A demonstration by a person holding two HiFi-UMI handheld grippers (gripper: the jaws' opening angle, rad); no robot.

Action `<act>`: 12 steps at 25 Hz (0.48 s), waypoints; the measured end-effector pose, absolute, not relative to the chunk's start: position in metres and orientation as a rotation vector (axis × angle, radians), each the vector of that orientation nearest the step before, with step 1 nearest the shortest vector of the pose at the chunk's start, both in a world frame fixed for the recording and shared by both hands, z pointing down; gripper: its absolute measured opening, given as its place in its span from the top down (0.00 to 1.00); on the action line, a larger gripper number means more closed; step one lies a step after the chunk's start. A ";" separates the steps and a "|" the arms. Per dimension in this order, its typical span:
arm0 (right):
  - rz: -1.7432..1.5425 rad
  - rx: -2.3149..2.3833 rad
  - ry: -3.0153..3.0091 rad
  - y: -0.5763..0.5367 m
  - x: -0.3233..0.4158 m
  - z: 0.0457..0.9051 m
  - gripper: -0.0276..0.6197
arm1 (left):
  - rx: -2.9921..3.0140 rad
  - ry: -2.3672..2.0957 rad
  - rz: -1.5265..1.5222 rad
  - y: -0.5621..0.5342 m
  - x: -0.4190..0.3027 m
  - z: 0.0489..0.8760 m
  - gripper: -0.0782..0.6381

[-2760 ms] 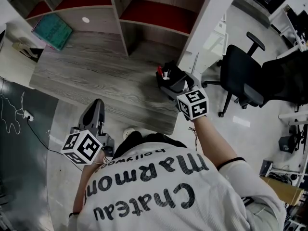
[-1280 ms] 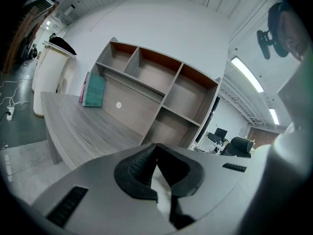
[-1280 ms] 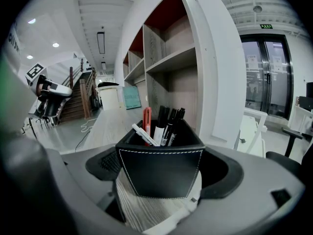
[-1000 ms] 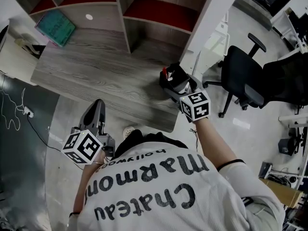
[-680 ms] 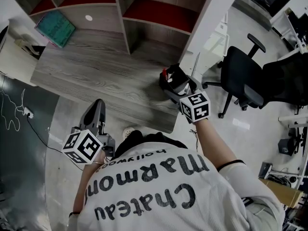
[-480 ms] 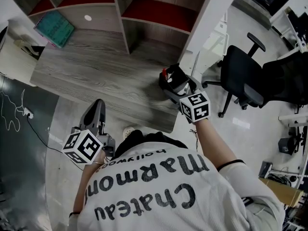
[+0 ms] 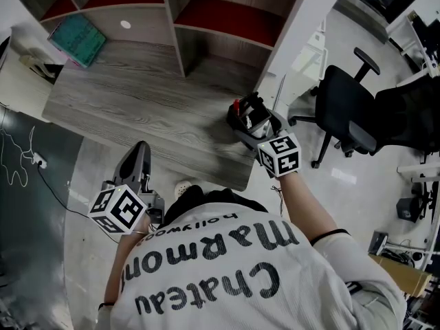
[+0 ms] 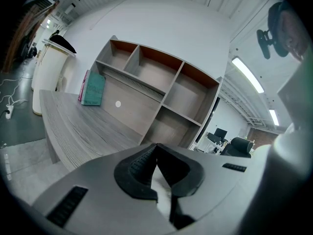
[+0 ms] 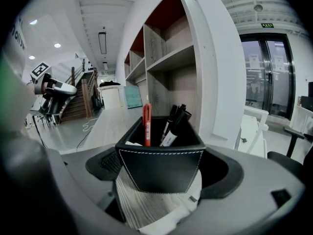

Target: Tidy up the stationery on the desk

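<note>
A black pen holder [image 7: 244, 115] stands at the right near corner of the grey wooden desk [image 7: 137, 108]. My right gripper [image 7: 256, 126] is shut on it, one jaw on each side. In the right gripper view the pen holder [image 9: 161, 165] fills the gap between the jaws, with a red pen [image 9: 146, 124] and black markers [image 9: 175, 124] standing in it. My left gripper [image 7: 139, 153] hangs off the desk's front left edge, shut and empty; its pads [image 8: 142, 168] meet in the left gripper view.
A shelf unit [image 7: 172, 19] runs along the back of the desk. A teal notebook [image 7: 77, 38] leans at its left end. A white partition [image 7: 295, 33] stands just right of the pen holder, and a black office chair [image 7: 347, 108] sits beyond it.
My right gripper and the pen holder have shifted slightly right and toward me along the desk's corner. The left gripper has stayed where it was.
</note>
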State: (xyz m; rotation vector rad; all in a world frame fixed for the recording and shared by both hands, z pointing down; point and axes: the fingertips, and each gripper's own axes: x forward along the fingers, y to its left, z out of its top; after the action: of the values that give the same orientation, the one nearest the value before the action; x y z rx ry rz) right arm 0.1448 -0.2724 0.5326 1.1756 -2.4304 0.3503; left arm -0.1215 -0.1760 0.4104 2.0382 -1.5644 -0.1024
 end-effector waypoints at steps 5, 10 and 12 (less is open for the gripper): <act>0.337 1.178 -2.448 -0.273 0.145 0.532 0.27 | 2.035 -1.561 -0.097 -0.178 -0.120 0.413 0.87; 0.330 1.180 -2.448 -0.273 0.144 0.532 0.27 | 2.027 -1.554 -0.091 -0.178 -0.119 0.414 0.87; 0.333 1.177 -2.447 -0.272 0.144 0.533 0.27 | 2.023 -1.553 -0.084 -0.179 -0.119 0.415 0.87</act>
State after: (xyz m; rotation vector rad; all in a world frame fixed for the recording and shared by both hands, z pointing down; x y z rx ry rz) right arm 0.1438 -0.2725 0.5327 1.1770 -2.4471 0.3331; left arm -0.1185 -0.1785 0.4146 2.0227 -1.5530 -0.0841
